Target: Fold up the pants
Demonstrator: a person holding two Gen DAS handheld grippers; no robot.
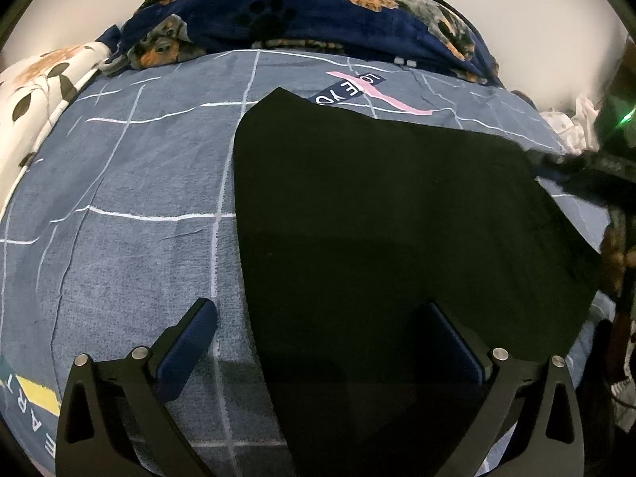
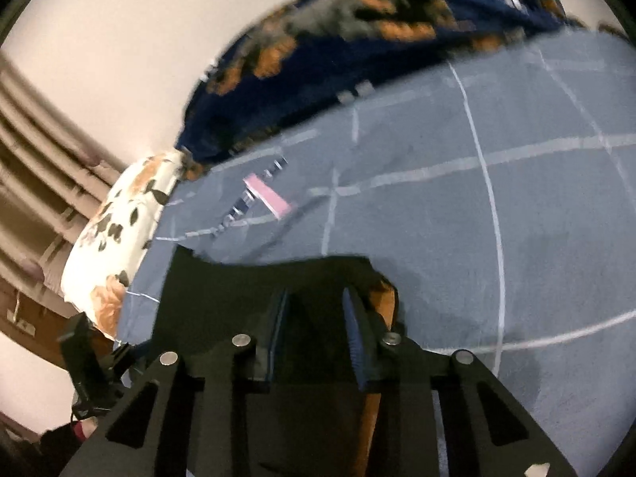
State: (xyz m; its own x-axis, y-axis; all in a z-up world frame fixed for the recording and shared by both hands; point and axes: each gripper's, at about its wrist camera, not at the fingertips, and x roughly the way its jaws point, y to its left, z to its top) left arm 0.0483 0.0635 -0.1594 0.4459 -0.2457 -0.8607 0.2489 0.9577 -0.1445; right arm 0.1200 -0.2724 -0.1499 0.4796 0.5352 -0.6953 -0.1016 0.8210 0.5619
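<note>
The black pants (image 1: 377, 206) lie flat on the bed (image 1: 139, 198). The left gripper (image 1: 318, 342) hangs with jaws wide apart, empty, over their near edge. The right gripper (image 2: 316, 318) has jaws nearly together, pinching pants fabric.

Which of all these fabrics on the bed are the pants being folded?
Start with the bed's blue-grey sheet crossed by thin white lines. Lying flat in its middle is one plain black cloth, the pants. Unlike the navy dog-print blanket and the floral pillow behind, it has no pattern.
</note>
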